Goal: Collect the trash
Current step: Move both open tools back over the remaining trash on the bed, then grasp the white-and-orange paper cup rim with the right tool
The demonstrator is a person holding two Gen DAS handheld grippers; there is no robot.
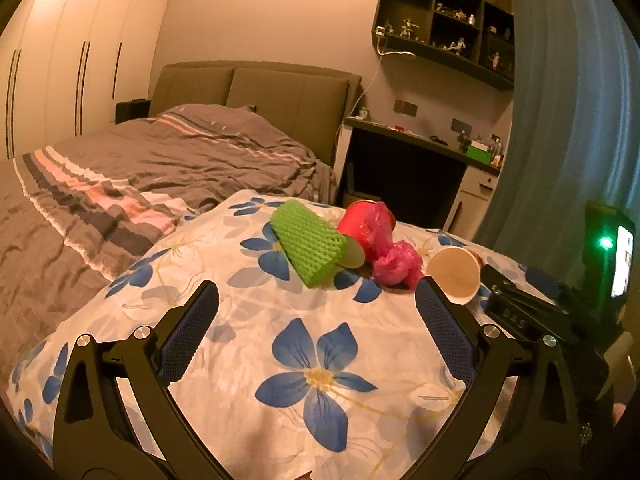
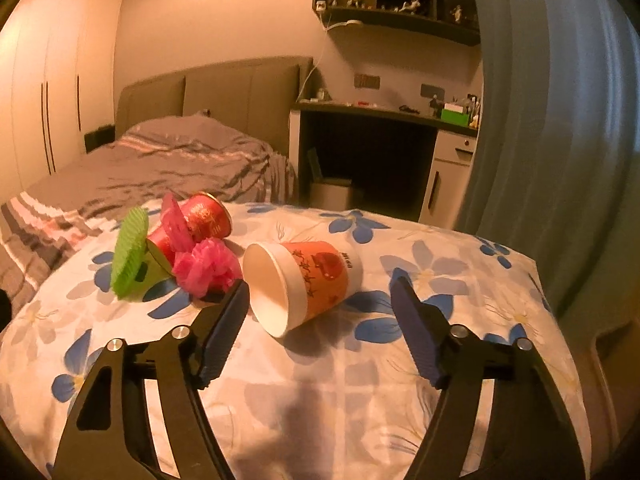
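Note:
Trash lies on a white pillow with blue flowers [image 1: 248, 344] [image 2: 452, 264]. A green foam net sleeve [image 1: 308, 242] [image 2: 130, 254] leans by a red cup on its side [image 1: 358, 220] [image 2: 206, 216], with a crumpled pink plastic bag [image 1: 396, 264] [image 2: 206, 266] beside them. A white and orange paper cup [image 1: 456, 274] [image 2: 308, 286] lies on its side, mouth towards me. My right gripper [image 2: 320, 282] is open, and the paper cup sits at its fingertips without touching the pads. My left gripper [image 1: 317, 283] is open and empty, short of the green sleeve.
The pillow rests on a bed with a grey striped duvet [image 1: 160, 160]. Beyond it stand a dark desk [image 2: 380, 120] with a small bin [image 2: 332, 194] under it, and wall shelves. A blue curtain [image 2: 560, 120] hangs on the right, wardrobes [image 1: 60, 80] on the left.

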